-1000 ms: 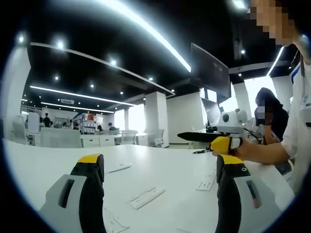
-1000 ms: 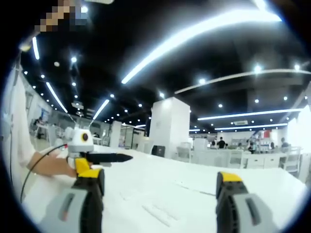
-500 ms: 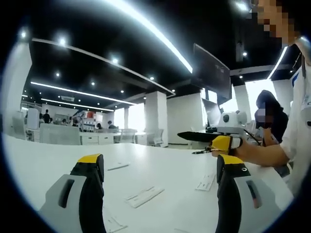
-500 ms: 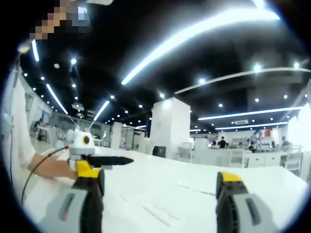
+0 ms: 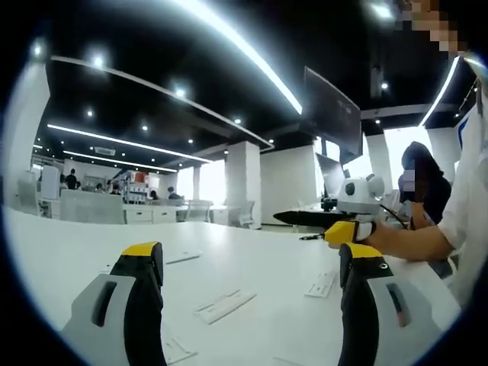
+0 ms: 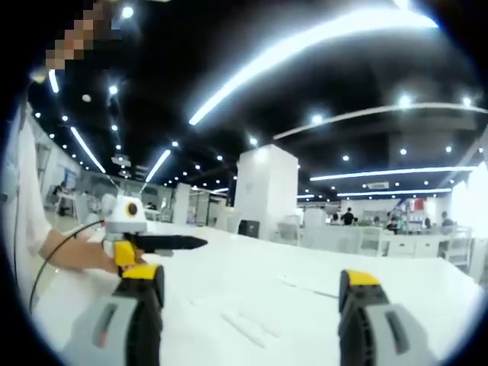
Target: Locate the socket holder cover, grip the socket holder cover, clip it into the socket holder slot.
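Note:
Several flat white plastic strips lie on the white table; I cannot tell which is the cover and which the holder. One long strip lies ahead between my left gripper's jaws, and a shorter one lies to its right. My left gripper is open, above the table, with nothing in it. In the right gripper view a strip lies ahead of my right gripper, which is also open and holds nothing. Each gripper appears side-on in the other's view: the right gripper in a hand, and the left gripper.
More white strips lie at the left and near the bottom edge. A person's sleeve borders the right side. A seated person and office desks stand beyond the table, with a white pillar behind.
Both views have shifted a little with the hands. Both grippers stay open and hold nothing. The strips lie where they were.

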Action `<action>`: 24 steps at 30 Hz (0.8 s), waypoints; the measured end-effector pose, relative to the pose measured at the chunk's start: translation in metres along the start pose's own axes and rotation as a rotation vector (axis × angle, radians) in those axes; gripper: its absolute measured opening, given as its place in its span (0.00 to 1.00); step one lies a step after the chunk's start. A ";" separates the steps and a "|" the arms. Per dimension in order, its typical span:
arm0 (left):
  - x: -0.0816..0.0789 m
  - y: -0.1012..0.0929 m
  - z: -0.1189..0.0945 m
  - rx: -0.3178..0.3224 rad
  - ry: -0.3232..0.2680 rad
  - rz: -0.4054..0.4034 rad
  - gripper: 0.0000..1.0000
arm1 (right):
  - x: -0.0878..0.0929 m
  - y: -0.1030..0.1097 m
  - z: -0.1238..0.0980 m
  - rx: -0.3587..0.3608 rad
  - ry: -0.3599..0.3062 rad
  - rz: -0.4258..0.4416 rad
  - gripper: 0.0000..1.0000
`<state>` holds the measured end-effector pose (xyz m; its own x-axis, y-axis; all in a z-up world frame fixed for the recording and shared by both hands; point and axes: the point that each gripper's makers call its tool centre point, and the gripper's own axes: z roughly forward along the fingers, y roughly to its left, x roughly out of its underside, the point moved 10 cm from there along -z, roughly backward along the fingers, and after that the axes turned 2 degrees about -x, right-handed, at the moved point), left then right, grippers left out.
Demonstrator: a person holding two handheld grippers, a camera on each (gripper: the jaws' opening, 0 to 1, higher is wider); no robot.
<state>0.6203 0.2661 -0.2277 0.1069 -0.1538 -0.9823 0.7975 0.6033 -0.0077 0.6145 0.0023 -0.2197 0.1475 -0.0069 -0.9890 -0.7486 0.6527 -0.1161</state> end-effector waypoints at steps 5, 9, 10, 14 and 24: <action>0.001 0.001 0.000 0.000 -0.002 -0.007 0.95 | -0.009 -0.004 -0.003 -0.025 0.053 -0.042 0.95; 0.004 -0.001 0.002 0.008 0.005 -0.016 0.95 | -0.020 -0.009 -0.011 -0.037 0.100 -0.080 0.95; 0.004 -0.002 0.002 0.007 0.008 -0.011 0.95 | -0.022 -0.010 -0.012 -0.035 0.103 -0.080 0.95; 0.003 -0.004 0.001 0.011 -0.002 -0.008 0.94 | -0.025 -0.015 -0.022 -0.021 0.146 -0.096 0.94; 0.007 -0.004 0.001 0.007 0.022 0.008 0.94 | -0.029 -0.025 -0.035 -0.123 0.370 -0.218 0.90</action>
<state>0.6188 0.2617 -0.2342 0.1005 -0.1317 -0.9862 0.8007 0.5991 0.0016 0.6061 -0.0402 -0.1917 0.0856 -0.4193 -0.9038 -0.8004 0.5113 -0.3130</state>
